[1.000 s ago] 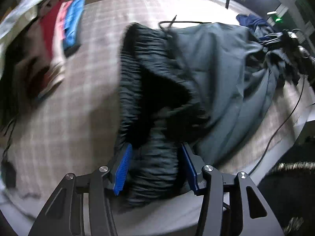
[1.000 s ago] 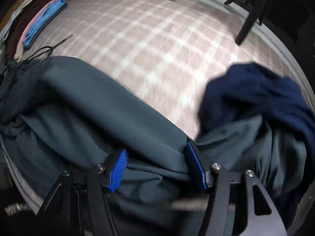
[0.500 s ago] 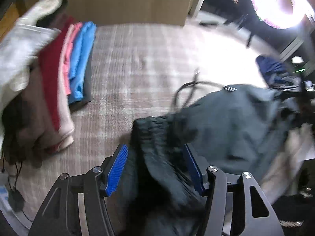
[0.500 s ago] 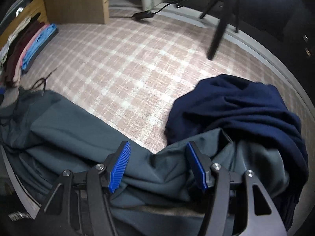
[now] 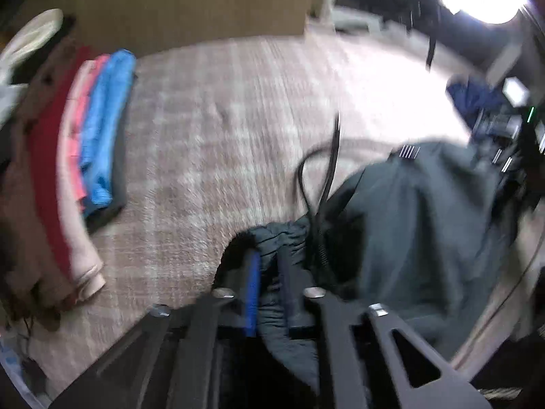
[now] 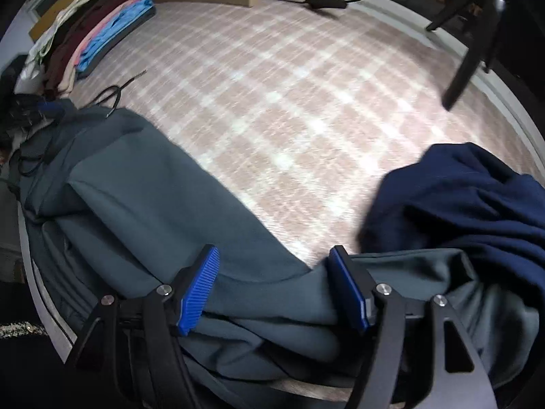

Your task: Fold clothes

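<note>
The left claw point(image 5: 269, 266) is pinched shut on the bunched waistband of the gray pants point(image 5: 425, 238). The rest of the pants hangs off to its right. A black cord point(image 5: 327, 177) from the waistband loops up just past the claw.

The right claw point(image 6: 272, 286) is wide open. The gray pants point(image 6: 153, 204) lie under it and between its blue pads point(image 6: 199, 289), spread out to the left on the checked bed point(image 6: 289, 102). A dark blue top point(image 6: 477, 197) lies crumpled on the right, touching the pants. A stack of folded clothes point(image 6: 102, 34) sits far away at the back left.
</note>
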{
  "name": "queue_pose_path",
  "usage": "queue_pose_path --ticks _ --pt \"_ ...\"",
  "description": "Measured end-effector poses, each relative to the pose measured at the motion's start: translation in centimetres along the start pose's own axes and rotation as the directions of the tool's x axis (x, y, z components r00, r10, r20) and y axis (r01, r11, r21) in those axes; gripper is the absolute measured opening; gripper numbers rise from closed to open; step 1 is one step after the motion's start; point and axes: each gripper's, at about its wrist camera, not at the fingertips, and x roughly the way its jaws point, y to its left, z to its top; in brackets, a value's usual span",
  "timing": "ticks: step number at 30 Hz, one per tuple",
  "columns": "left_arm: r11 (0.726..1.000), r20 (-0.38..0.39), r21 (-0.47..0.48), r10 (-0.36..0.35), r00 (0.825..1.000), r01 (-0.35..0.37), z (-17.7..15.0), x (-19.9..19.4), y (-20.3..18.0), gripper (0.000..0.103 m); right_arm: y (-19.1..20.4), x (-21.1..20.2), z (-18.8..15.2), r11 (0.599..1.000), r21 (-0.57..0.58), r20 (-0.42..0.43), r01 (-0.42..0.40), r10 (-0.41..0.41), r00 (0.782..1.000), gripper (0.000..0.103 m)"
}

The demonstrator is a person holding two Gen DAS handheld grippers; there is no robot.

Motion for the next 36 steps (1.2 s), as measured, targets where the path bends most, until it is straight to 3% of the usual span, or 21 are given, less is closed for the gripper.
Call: queue_pose_path --ticks 3,4,5,6,7,10,13,17,21,22,23,25,27,29,30,33,36 --pt "0.999 0.122 -0.011 0.033 0.992 -0.032 -0.2 -4.3 0.5 0.006 0.8 0.2 0.2 1.0 -0.023 0.006 -0.015 0.015 1.0 0.065" --pt "0.999 0.146 -0.009 0.05 0.988 -0.049 -0.3 -5.3 0.3 0.006 1.1 0.2 0.3 0.999 -0.031 0.008 -0.019 0.02 1.0 0.058" --pt "0.998 0.17 -0.007 0.067 0.983 -0.066 -0.5 -6.3 0.1 0.006 1.3 0.3 0.3 0.999 -0.038 0.01 -0.024 0.025 1.0 0.048" --pt "0.996 0.194 -0.006 0.083 0.977 -0.084 -0.6 -7.3 0.0 0.006 1.6 0.3 0.4 0.999 -0.046 0.011 -0.029 0.03 0.999 0.013" --pt "0.995 0.218 -0.005 0.1 0.971 -0.101 -0.7 -8.4 -0.2 0.006 1.9 0.4 0.5 0.998 -0.054 0.013 -0.034 0.035 0.999 0.004" --pt "0.988 0.276 -0.008 0.148 0.95 -0.152 -0.7 -10.4 -0.1 0.006 2.6 -1.6 1.3 0.998 -0.051 0.096 -0.023 0.028 0.995 0.004" --pt "0.978 0.289 -0.024 0.206 0.935 -0.208 0.6 -10.7 1.0 0.006 2.6 -4.5 2.9 1.0 -0.027 0.215 0.015 -0.009 0.977 0.004" --pt "0.969 0.3 -0.047 0.244 0.922 -0.241 3.6 -9.3 2.6 0.006 1.1 -7.7 6.8 0.99 0.063 0.375 0.128 -0.142 0.916 0.003" --pt "0.945 0.307 -0.016 0.316 0.898 -0.327 8.4 -5.2 3.0 0.011 -1.1 -6.5 11.4 0.95 0.159 0.404 0.268 -0.31 0.861 0.004" --pt "0.927 0.263 -0.036 0.368 0.892 -0.372 9.5 -3.2 3.6 0.01 -1.5 -5.2 12.4 0.942 0.149 0.376 0.3 -0.335 0.864 0.008" --pt "0.909 0.217 -0.055 0.416 0.883 -0.414 10.7 -1.3 4.1 0.01 -2.1 -3.4 13.5 0.937 0.133 0.308 0.322 -0.348 0.886 0.011" --pt "0.912 0.157 -0.078 0.41 0.899 -0.402 11.5 0.4 5.1 0.011 -3.1 -1.8 14.1 0.941 0.147 0.207 0.306 -0.332 0.92 0.011" --pt "0.921 0.162 -0.076 0.388 0.907 -0.381 10.9 0.2 5.2 0.014 -3.8 -4.0 12.8 0.957 0.185 0.249 0.224 -0.266 0.931 0.017" --pt "0.929 0.189 -0.044 0.368 0.91 -0.367 9.6 -1.2 4.5 0.021 -4.2 -7.5 10.1 0.956 0.225 0.305 0.187 -0.251 0.919 0.037" --pt "0.938 0.203 -0.021 0.343 0.917 -0.346 8.6 -2.1 3.9 0.027 -4.6 -9.7 8.1 0.952 0.256 0.327 0.167 -0.248 0.912 0.053" --pt "0.959 0.228 0.03 0.267 0.936 -0.281 5.3 -4.7 2.2 0.036 -5.5 -14.7 -0.1 0.913 0.392 0.364 0.114 -0.267 0.892 0.057" --pt "0.972 0.188 0.037 0.222 0.957 -0.233 1.2 -5.2 1.2 0.042 -7.5 -16.3 -9.2 0.807 0.585 0.314 0.073 -0.308 0.898 0.057"
